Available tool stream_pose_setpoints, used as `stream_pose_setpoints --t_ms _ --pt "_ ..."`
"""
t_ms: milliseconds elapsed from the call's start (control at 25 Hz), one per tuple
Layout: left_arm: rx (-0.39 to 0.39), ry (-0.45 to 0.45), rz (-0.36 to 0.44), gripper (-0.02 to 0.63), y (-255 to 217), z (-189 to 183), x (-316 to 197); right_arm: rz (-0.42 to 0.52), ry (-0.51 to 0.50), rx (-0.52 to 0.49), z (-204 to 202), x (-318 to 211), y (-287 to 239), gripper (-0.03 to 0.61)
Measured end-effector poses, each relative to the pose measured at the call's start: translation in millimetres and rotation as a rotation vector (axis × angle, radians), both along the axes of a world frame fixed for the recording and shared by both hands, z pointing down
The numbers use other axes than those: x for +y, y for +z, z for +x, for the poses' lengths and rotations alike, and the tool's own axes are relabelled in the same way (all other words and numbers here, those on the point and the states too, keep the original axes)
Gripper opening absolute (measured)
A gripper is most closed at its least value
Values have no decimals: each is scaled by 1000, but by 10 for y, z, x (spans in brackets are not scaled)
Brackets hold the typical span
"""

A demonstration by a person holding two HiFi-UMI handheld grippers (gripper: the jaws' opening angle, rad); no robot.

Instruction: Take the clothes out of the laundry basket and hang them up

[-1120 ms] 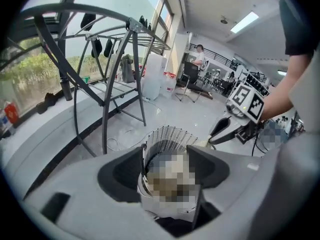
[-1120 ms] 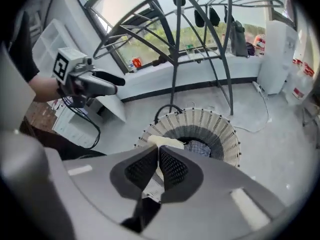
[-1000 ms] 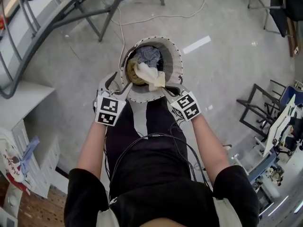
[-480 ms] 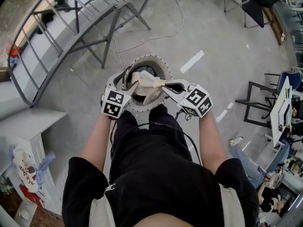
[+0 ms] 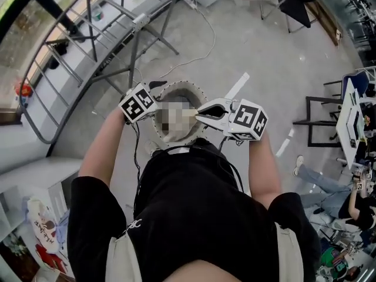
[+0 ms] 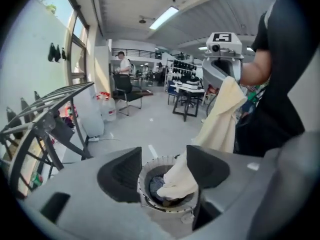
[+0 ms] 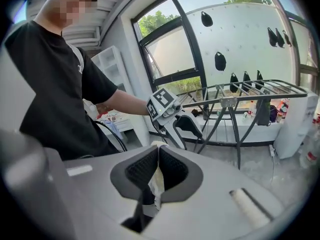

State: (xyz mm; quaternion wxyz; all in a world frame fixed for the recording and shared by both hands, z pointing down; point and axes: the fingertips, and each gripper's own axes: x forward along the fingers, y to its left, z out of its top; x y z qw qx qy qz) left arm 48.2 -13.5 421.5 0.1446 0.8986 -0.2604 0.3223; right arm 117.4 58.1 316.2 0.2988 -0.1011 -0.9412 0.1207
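The round white laundry basket (image 5: 176, 138) stands on the floor in front of the person's legs. A cream garment (image 6: 220, 119) stretches up out of it to my right gripper (image 5: 198, 113), whose jaws are shut on its top edge (image 7: 156, 176). My left gripper (image 5: 157, 91) hovers over the basket's left rim, open, its pads (image 6: 120, 174) apart with nothing pressed between them. Through those jaws I see the basket (image 6: 145, 196) below, with blue-grey clothes (image 6: 157, 184) left inside. The grey drying rack (image 5: 88, 34) stands at the far left.
A white cable (image 5: 205, 46) and a white tape strip (image 5: 237, 87) lie on the floor beyond the basket. Black chairs (image 5: 320, 122) stand at the right. A white shelf unit (image 5: 29, 175) is at my left. Water jugs (image 6: 107, 109) sit near the rack (image 6: 45, 114).
Both grippers have risen above the basket. The right one has pulled the cream garment up and to the right; the left one has drawn away to the left.
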Motion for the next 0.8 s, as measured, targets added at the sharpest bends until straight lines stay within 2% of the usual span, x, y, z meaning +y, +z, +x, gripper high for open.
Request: stream_pose_setpoints --t_ms 120,280,520,640,720,800 --pt "-34 98 -78 296 220 150 134 -7 -5 -19 46 76 -101 23" --pt "-33 184 -196 304 651 374 373 -46 -30 -62 106 238 -280 23" --pt "70 355 -405 351 897 739 855 -74 -32 -73 196 265 -349 23" --pt "123 438 -485 346 920 977 1117 -101 -34 -83 241 322 -366 23" --pt "154 479 -508 259 895 1134 1235 -113 -24 -86 268 322 -355 23" --pt "171 470 -499 120 869 1203 1230 -120 -8 -84 296 289 -326 23"
